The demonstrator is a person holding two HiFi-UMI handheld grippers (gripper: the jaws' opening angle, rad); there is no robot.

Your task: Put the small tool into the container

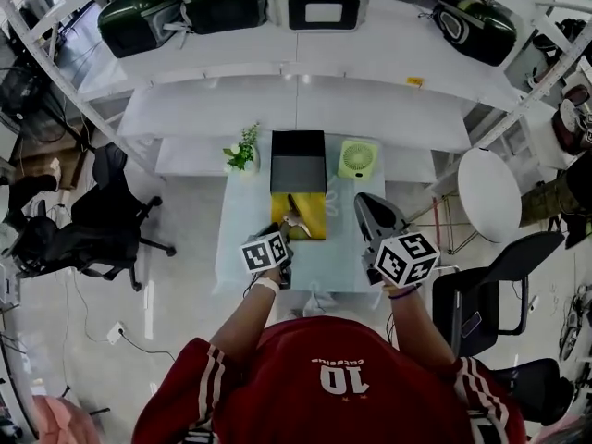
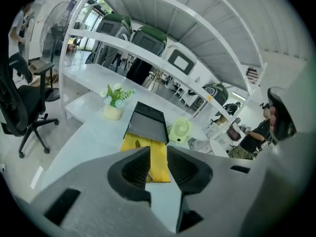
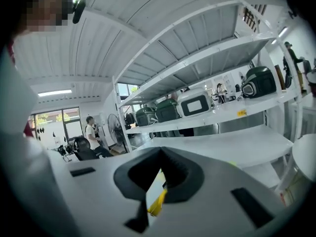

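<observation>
- The left gripper hangs low over the near edge of the pale tabletop. Its jaws stand apart with nothing between them.
- Through the gap between those jaws shows a flat yellow tray, which lies at the middle of the tabletop.
- The small dark-handled metal tool lies on the yellow tray, towards its left side and just beyond the left gripper's tips. Nothing grips it.
- A black rectangular box with a grey inner face touches the tray's far side and reaches to the far edge of the tabletop. Whether tray and box are one piece cannot be told.
- The right gripper is held over the right edge of the tabletop, tilted upward towards the white shelves. Its jaw tips meet, holding nothing.
- A small potted plant with white flowers stands at the far left corner.
- A light green desk fan stands at the far right corner.
</observation>
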